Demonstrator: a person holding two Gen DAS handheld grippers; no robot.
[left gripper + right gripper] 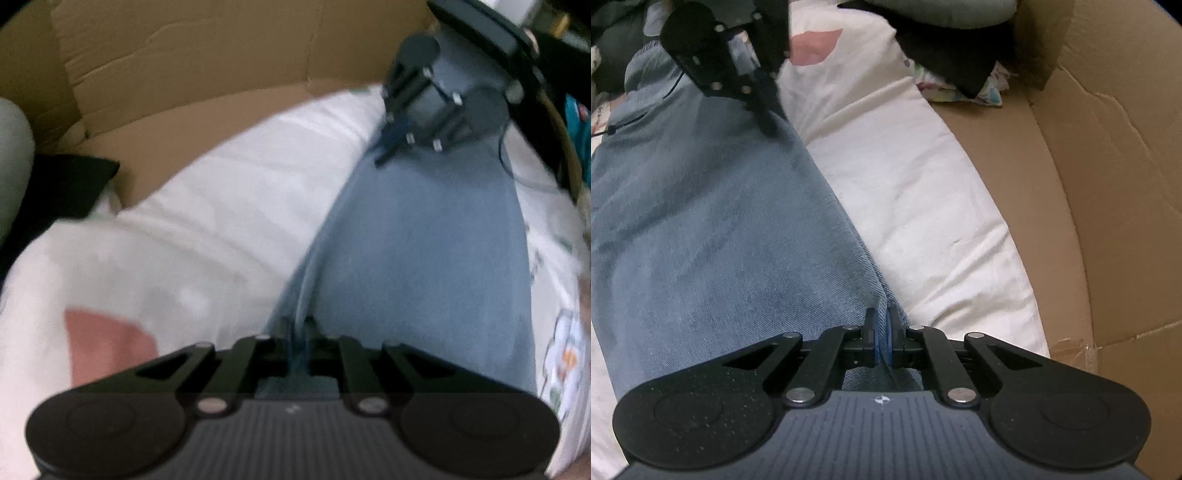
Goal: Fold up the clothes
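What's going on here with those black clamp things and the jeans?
A person is folding clothes with two hand-held black grippers. The left gripper and the right gripper are each pinched shut on one long edge of a pair of light blue denim jeans. The jeans lie on a white bedsheet, beside a brown cardboard box.

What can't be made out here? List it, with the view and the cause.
- Blue denim garment: its full shape is cut off by the left edge in the right wrist view, and the left tongs cover part of it.
- Left tongs' own grip: blurred in the left wrist view.
- Pink patch on the white bedding: too blurred to identify.
- Dark items by the cardboard: cut off by the top edge.
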